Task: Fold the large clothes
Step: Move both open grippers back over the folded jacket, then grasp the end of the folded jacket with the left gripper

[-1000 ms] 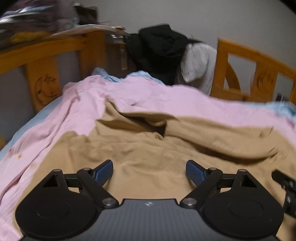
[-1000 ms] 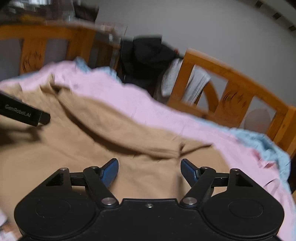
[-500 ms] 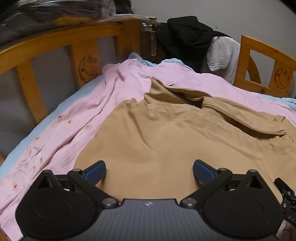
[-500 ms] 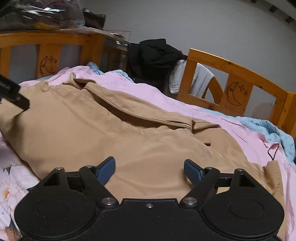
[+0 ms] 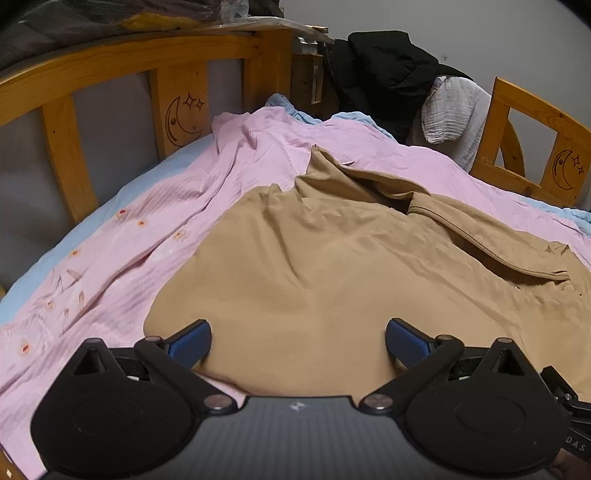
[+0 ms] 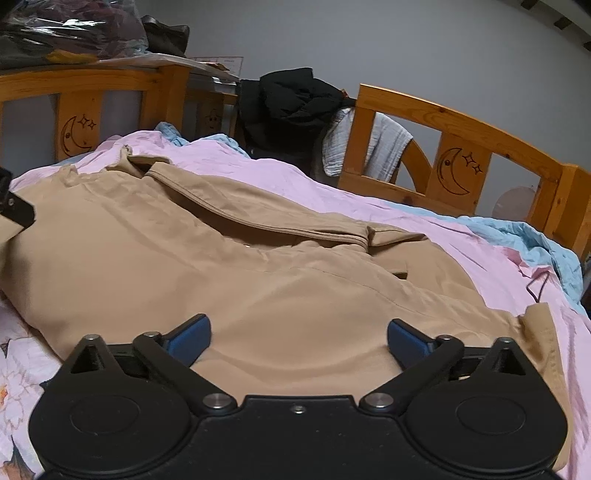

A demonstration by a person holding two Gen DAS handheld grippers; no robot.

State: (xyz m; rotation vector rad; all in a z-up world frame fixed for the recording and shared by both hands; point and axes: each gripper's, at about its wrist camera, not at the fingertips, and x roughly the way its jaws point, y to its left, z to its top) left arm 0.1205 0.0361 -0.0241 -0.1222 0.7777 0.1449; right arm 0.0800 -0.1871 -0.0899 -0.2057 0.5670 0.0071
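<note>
A large tan garment (image 5: 332,266) lies spread on the pink bedsheet (image 5: 155,229), with a folded-over seamed edge (image 5: 480,240) toward its far right. My left gripper (image 5: 298,341) is open and empty, low over the garment's near edge. In the right wrist view the same tan garment (image 6: 221,266) fills the middle, its seamed fold (image 6: 266,225) running across. My right gripper (image 6: 298,338) is open and empty, just above the cloth. Part of the left gripper (image 6: 14,206) shows at the left edge of the right wrist view.
Wooden bed rails with moon-and-star carvings (image 5: 184,114) (image 6: 454,173) surround the bed. Black and white clothes (image 5: 391,74) hang over the far corner. A light blue blanket (image 6: 535,240) lies bunched at the right. Bagged items (image 6: 55,33) sit on a shelf behind the left rail.
Both grippers have pulled back toward the garment's near edge and stayed open. The tan garment, lifted and blurred a second ago, now lies flat and still on the bed.
</note>
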